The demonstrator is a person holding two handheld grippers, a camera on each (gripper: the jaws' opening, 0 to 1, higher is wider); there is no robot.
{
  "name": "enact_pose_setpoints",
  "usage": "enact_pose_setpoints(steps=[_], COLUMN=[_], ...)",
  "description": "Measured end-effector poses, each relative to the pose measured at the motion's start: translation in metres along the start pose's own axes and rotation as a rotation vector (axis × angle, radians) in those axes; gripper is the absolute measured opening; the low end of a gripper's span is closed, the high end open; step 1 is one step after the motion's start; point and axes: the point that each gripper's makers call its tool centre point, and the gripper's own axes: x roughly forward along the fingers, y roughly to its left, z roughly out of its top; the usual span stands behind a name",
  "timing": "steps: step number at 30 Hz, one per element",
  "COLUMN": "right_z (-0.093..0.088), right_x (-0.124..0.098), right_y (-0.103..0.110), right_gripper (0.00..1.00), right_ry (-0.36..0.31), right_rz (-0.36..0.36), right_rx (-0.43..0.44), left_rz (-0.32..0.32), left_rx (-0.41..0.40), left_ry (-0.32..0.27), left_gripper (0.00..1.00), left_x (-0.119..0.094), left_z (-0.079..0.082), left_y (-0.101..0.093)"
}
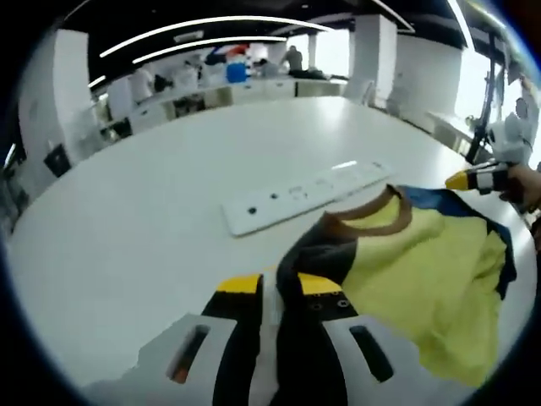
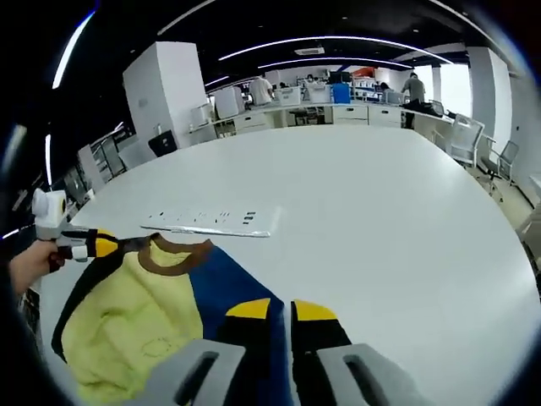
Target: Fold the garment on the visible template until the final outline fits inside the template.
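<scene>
In the left gripper view, the left gripper (image 1: 279, 286) rises from the bottom edge, its two yellow-tipped black jaws drawn close together with a fold of dark cloth pinched between them. That cloth belongs to the garment (image 1: 423, 262), a small top with a yellow front, a brown collar, black sides and a blue panel, which spreads from the jaws toward the right edge over a large white table (image 1: 152, 220). Just beyond the collar, a long white panel with small dark sockets (image 1: 304, 196) lies flat on the table, touching or nearly touching the garment's neck. At the far right, the right gripper (image 1: 473, 178) comes in with a yellow tip at the garment's blue edge, a hand (image 1: 528, 188) behind it. Whether that tip actually pinches the cloth is hard to judge at this size.

In the right gripper view, the right gripper (image 2: 281, 311) stands at the bottom, jaws nearly together, clamped on the garment's blue cloth. The garment (image 2: 135, 321) stretches left from there, yellow front facing up, brown collar toward the white panel (image 2: 211, 223), which lies just beyond it. At the left edge the left gripper (image 2: 89, 246) holds the garment's dark corner, with a hand (image 2: 30, 264) behind it. Past the table (image 2: 380, 220), an open office with desks, chairs and distant people fills the background.
</scene>
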Motion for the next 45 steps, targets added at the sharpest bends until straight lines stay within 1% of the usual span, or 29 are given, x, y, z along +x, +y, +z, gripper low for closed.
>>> enact_pose_setpoints(steps=[2,3,5,8,10,11,13,15,18,19,20,22,23,24,25,27,30,34,40,45], right_z=[0.003,0.005,0.009,0.014,0.016,0.015,0.013,0.011,0.009,0.007,0.005,0.001,-0.004,-0.008,-0.011,-0.020,-0.033,-0.047,-0.061,-0.070], right_x=[-0.005,-0.008,-0.016,-0.029,-0.038,-0.044,-0.051,-0.063,-0.071,-0.074,-0.078,-0.083,-0.086,-0.087,-0.088,-0.092,-0.097,-0.104,-0.112,-0.117], right_y=[0.004,0.007,0.016,0.029,0.038,0.043,0.049,0.058,0.067,0.070,0.073,0.078,0.081,0.082,0.082,0.085,0.086,0.083,0.078,0.078], right_gripper=[0.21,0.24,0.34,0.44,0.49,0.52,0.55,0.56,0.57,0.58,0.58,0.59,0.60,0.60,0.60,0.60,0.60,0.59,0.58,0.56], right_ry=[-0.005,-0.006,-0.012,-0.024,-0.024,-0.018,-0.009,-0.007,-0.005,-0.001,0.000,0.004,0.010,0.020,0.024,0.031,0.049,0.067,0.078,0.081], right_rz=[0.005,0.006,0.026,0.058,0.072,0.080,0.089,0.105,0.131,0.137,0.142,0.148,0.148,0.152,0.151,0.153,0.156,0.143,0.129,0.113], right_rx=[-0.018,-0.029,-0.042,-0.045,-0.070,-0.092,-0.102,-0.113,-0.121,-0.133,-0.140,-0.149,-0.161,-0.185,-0.194,-0.213,-0.224,-0.237,-0.227,-0.233], left_rz=[-0.006,-0.006,-0.013,-0.022,-0.021,-0.026,-0.034,-0.037,-0.051,-0.052,-0.055,-0.061,-0.068,-0.073,-0.075,-0.081,-0.088,-0.098,-0.108,-0.084], left_rx=[-0.006,-0.006,-0.012,-0.013,0.008,0.043,0.080,0.087,0.085,0.084,0.081,0.081,0.081,0.084,0.084,0.088,0.094,0.102,0.094,0.108], left_ry=[-0.029,-0.033,-0.060,-0.089,-0.105,-0.112,-0.096,-0.091,-0.097,-0.096,-0.093,-0.098,-0.097,-0.101,-0.110,-0.109,-0.112,-0.118,-0.115,-0.095], left_gripper=[0.24,0.26,0.31,0.38,0.43,0.46,0.50,0.52,0.57,0.58,0.58,0.60,0.60,0.60,0.60,0.60,0.60,0.60,0.58,0.54], left_x=[-0.005,-0.009,-0.018,-0.031,-0.041,-0.045,-0.052,-0.061,-0.072,-0.073,-0.079,-0.087,-0.092,-0.096,-0.101,-0.108,-0.117,-0.128,-0.137,-0.140], left_z=[0.005,0.007,0.012,0.018,0.021,0.022,0.018,0.013,0.006,0.006,0.001,-0.002,-0.004,-0.006,-0.008,-0.014,-0.022,-0.033,-0.048,-0.061], left_y=[-0.001,-0.001,-0.004,-0.009,-0.013,-0.016,-0.021,-0.025,-0.027,-0.027,-0.030,-0.035,-0.038,-0.041,-0.044,-0.050,-0.057,-0.066,-0.076,-0.074])
